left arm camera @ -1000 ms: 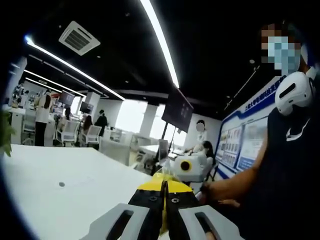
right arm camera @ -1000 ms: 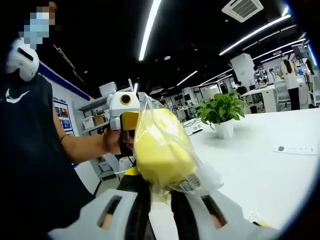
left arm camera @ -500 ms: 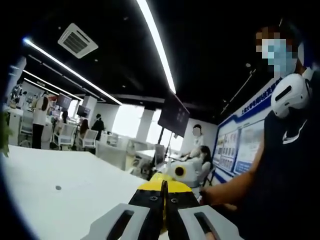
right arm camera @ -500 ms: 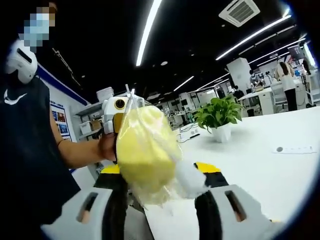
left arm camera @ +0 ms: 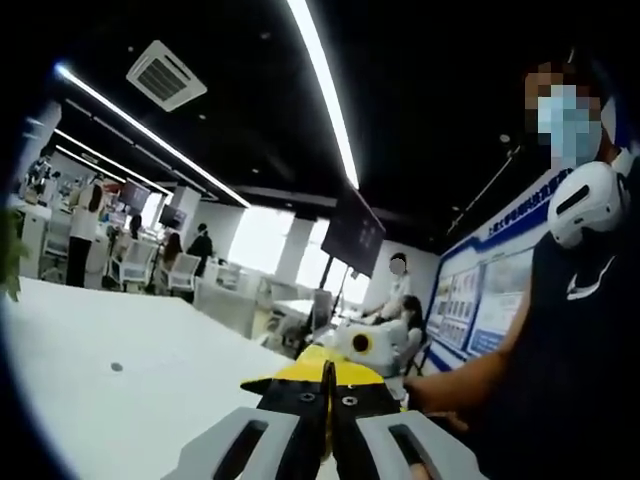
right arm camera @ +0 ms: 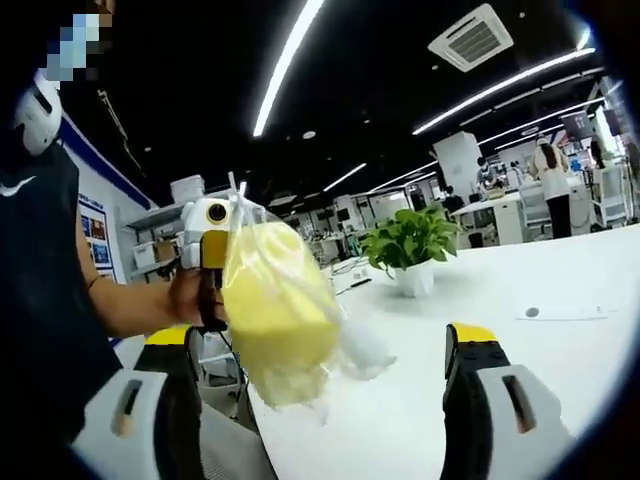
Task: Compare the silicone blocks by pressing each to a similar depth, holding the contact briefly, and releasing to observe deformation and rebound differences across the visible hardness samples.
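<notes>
A yellow silicone block (right arm camera: 275, 320) is seen sealed inside a clear plastic bag (right arm camera: 352, 345), which is pinched at its top by the left hand-held gripper (right arm camera: 215, 300). In the left gripper view that hand-held gripper (left arm camera: 327, 385) is clenched, jaws pressed together on the bag's edge. The right hand-held gripper (right arm camera: 320, 350) is released, its jaws spread wide on either side of the bag. Beyond the bag, a potted plant (right arm camera: 408, 245) is set on the white desk (right arm camera: 520, 350).

A white table (right arm camera: 560, 380) carries a potted green plant (right arm camera: 408, 252) at its far side and a flat white strip (with a dark dot) (right arm camera: 560, 313) to the right
</notes>
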Demonstrator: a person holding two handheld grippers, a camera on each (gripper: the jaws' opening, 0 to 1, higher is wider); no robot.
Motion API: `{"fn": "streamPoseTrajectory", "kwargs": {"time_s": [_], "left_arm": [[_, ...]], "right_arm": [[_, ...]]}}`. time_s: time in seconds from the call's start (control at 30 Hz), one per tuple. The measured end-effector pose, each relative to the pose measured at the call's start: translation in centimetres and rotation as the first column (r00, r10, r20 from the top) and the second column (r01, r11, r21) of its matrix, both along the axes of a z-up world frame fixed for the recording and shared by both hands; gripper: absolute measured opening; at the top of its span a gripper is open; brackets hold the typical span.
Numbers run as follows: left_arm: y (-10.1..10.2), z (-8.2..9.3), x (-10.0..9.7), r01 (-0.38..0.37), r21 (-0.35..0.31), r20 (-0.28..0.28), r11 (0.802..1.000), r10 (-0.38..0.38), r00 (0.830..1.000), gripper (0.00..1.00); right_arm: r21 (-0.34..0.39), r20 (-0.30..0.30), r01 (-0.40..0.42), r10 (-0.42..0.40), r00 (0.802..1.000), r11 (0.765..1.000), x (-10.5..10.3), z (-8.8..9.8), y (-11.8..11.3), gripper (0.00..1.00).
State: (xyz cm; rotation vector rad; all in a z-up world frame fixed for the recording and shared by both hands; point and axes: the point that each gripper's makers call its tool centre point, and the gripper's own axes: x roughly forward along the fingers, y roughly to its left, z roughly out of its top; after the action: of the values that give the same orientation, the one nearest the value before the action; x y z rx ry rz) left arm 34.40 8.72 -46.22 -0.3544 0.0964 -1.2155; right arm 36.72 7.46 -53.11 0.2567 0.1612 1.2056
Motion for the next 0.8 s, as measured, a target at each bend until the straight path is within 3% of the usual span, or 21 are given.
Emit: {"fn": "streamPoseTrajectory", "kwargs": {"time_s": [0.07, 0.13, 0.27, 0.4, 0.5, 0.8], "left_arm": [[0.3, -0.2, 0.4, -0.017, -0.001, -0.008, 1.000, 0.017, 1.000, 0.00], [0.7, -0.3, 0.7, -0.033, -0.001, -0.015, 0.999, 0.033, 0.999, 0.00], [1.5, -0.7, 1.5, -0.076, -0.011, -0.050, 0.997, 0.075, 0.996, 0.00], [2.2, -1.4, 2.0, -0.116, -0.008, -0.075, 0.993, 0.115, 0.990, 0.00], [2.7, -1.7, 2.5, -0.144, -0.027, -0.100, 0.989, 0.140, 0.985, 0.00], [4.3, -4.1, 3.9, -0.230, -0.031, -0.214, 0.973, 0.218, 0.952, 0.00]], "right_arm": [[-0.024, -0.011, 0.007, -0.007, 1.000, 1.000, 0.2, -0.5, -0.4, 0.96], [-0.082, 0.026, 0.037, -0.035, 0.999, 0.996, 0.7, -1.2, -1.2, 0.96], [-0.088, 0.016, 0.089, -0.088, 0.996, 0.992, 1.4, -1.7, -3.4, 0.96], [-0.151, 0.042, 0.180, -0.176, 0.984, 0.972, 2.4, -3.1, -6.4, 0.96], [-0.154, 0.033, 0.214, -0.212, 0.977, 0.965, 2.7, -3.5, -8.2, 0.96], [-0.231, 0.046, 0.308, -0.306, 0.951, 0.923, 2.6, -6.0, -12.6, 0.96]]}}
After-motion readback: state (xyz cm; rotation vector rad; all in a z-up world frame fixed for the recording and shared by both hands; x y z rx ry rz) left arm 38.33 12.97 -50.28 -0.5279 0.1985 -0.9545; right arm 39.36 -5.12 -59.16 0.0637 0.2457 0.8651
